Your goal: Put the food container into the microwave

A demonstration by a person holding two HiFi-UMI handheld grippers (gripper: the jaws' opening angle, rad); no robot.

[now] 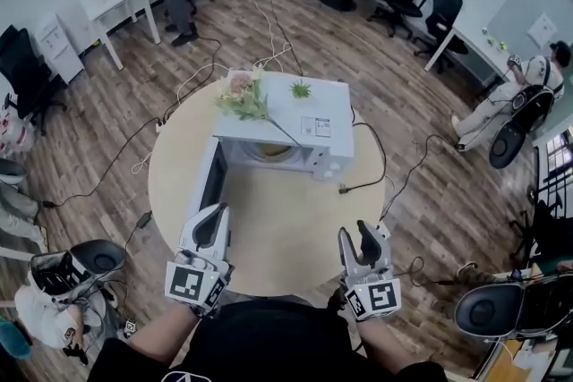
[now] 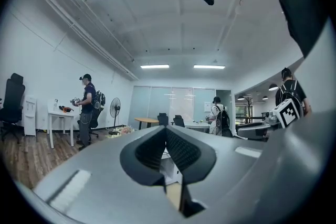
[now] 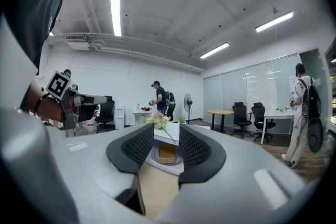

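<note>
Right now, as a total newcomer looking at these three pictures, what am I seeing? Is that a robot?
No robot: a person holds a two-jaw gripper in each hand. The head view comes from a camera on their head, looking down; the other two cameras ride on the grippers. The left gripper is shut and the right gripper is open; both are empty. On the round table stands a white microwave, its door open, with the food container inside and flowers on top.

I'm looking at the white microwave [image 1: 333, 98] sitting on the far side of the round counter [image 1: 269, 233], its door [image 1: 211, 179] hanging wide open to the left. The food container [image 3: 167, 151], a small tan box, is sitting upright inside on the glass turntable [image 3: 164, 163].
</note>
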